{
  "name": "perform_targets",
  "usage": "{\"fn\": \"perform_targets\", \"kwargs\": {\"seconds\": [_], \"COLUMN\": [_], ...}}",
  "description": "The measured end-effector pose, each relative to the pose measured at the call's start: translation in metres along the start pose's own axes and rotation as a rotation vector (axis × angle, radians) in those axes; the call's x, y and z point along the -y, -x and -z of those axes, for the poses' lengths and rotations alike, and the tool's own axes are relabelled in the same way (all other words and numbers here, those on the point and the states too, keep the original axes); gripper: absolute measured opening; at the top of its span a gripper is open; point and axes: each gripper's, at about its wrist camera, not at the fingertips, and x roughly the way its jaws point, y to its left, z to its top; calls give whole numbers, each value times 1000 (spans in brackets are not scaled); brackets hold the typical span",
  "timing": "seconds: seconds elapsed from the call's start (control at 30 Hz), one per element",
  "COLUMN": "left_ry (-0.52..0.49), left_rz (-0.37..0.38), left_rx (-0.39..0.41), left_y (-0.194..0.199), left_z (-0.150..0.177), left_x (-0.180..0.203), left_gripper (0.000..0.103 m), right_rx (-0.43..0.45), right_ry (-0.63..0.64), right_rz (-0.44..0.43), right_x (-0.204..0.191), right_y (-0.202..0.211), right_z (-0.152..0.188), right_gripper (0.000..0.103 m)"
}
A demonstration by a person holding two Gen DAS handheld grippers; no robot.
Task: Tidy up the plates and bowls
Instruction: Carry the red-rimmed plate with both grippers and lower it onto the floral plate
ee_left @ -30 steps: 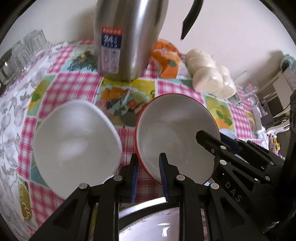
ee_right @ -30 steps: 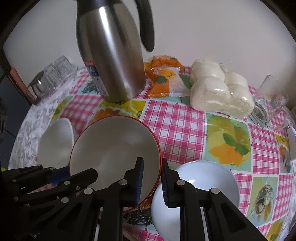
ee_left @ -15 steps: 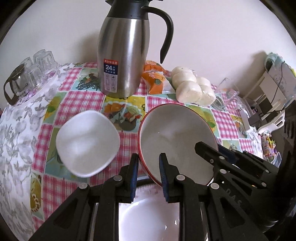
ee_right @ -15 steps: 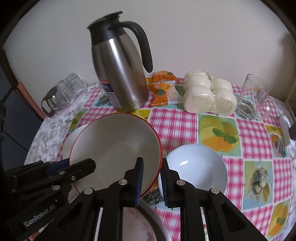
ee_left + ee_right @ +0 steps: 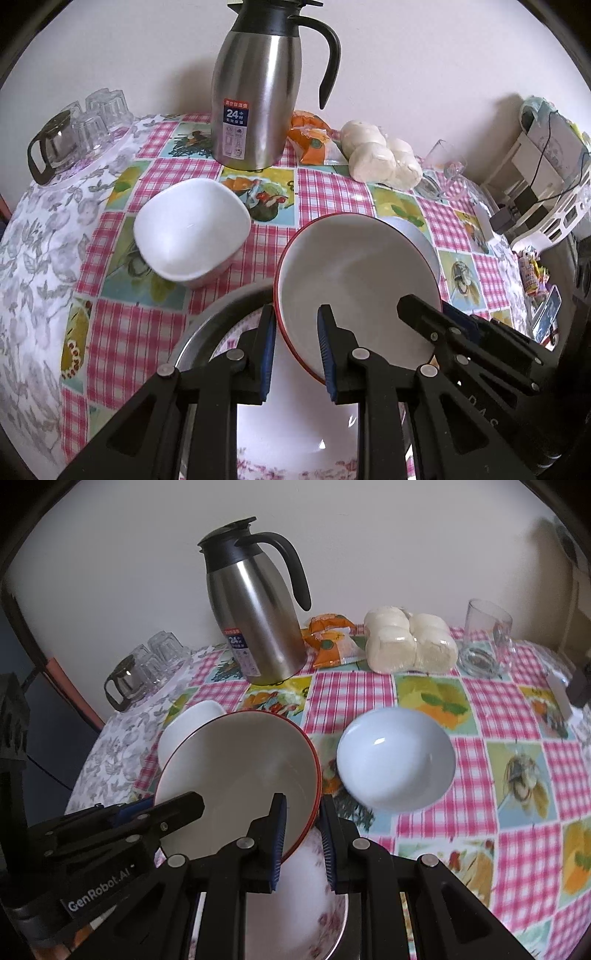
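A red-rimmed white bowl is held tilted in the air by both grippers. My left gripper is shut on its near-left rim; my right gripper is shut on its right rim. Below it lies a floral white plate inside a metal-rimmed dish, also in the right wrist view. A square white bowl sits on the table to the left. A round white bowl sits to the right.
A steel thermos jug stands at the back. Beside it lie an orange snack packet and bagged white buns. Upturned glasses stand back left, a glass mug back right. The checked tablecloth covers the table.
Both grippers have lifted the red-rimmed bowl up and back toward me, over the floral plate. The table objects now look farther away.
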Motion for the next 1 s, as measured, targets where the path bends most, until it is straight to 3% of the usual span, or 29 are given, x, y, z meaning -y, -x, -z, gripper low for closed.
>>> {"fn": "perform_targets", "kwargs": {"seconds": [0.33,1.0], "left_ry": [13,65], "left_rz": [0,10], "left_rx": [-3,-4], "left_y": [11,26], "left_z": [24,57], "left_x": [-1,-8], "left_gripper": [23,23], "right_rx": [32,61], "right_ry": [-51,-72], "right_rz": [-30,-49], "right_x": [-1,-8], "right_y": [19,42], "right_z": [33,67], "right_gripper": [20,20]}}
